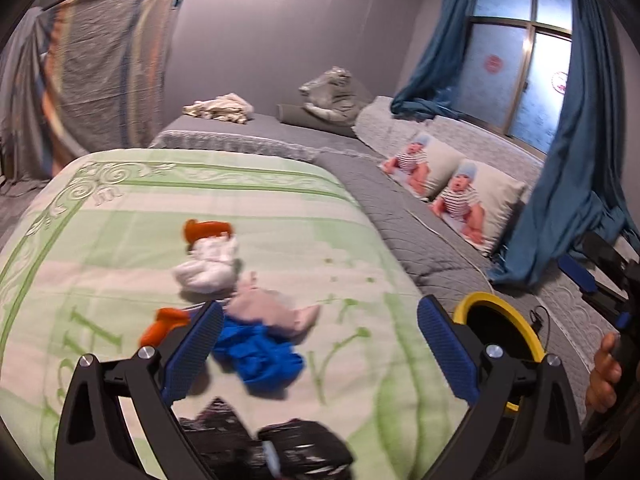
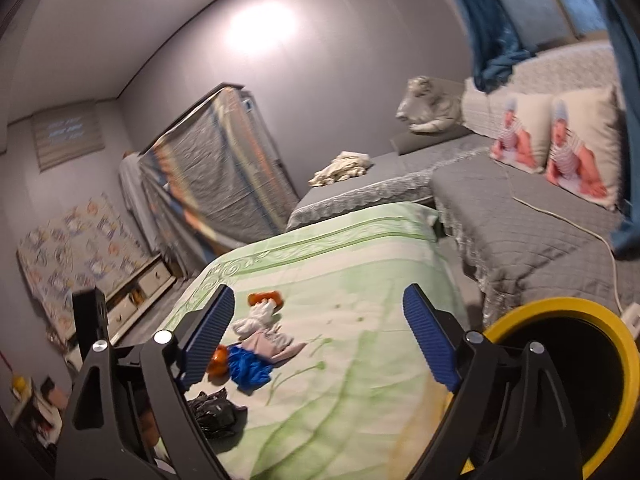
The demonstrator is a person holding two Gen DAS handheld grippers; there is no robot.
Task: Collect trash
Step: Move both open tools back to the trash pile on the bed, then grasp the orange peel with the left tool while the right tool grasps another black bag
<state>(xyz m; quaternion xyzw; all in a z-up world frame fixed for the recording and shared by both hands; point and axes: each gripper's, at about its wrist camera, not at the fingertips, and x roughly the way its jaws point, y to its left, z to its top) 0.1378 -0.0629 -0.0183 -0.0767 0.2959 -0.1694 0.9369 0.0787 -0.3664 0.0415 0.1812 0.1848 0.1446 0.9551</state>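
Note:
Trash lies on a green-and-white quilt (image 1: 120, 208): an orange scrap (image 1: 206, 229), crumpled white tissue (image 1: 206, 266), a pink wad (image 1: 272, 308), a blue crumpled plastic bag (image 1: 260, 354), a second orange piece (image 1: 162, 326) and black plastic wrap (image 1: 280, 448). My left gripper (image 1: 320, 348) is open above the blue bag, touching nothing. My right gripper (image 2: 320, 344) is open and empty above the quilt (image 2: 340, 264), right of the blue bag (image 2: 248, 368), pink wad (image 2: 272, 344) and black wrap (image 2: 212, 412). A yellow-rimmed black bin (image 1: 500, 336) stands at the quilt's right edge, close in the right wrist view (image 2: 568, 376).
A grey bed (image 1: 400, 208) with two baby-print pillows (image 1: 460, 196) runs along the right under blue curtains (image 1: 568, 160). A covered rack (image 1: 104, 72) stands at the back left. The other gripper and a hand (image 1: 608, 360) show at the right edge.

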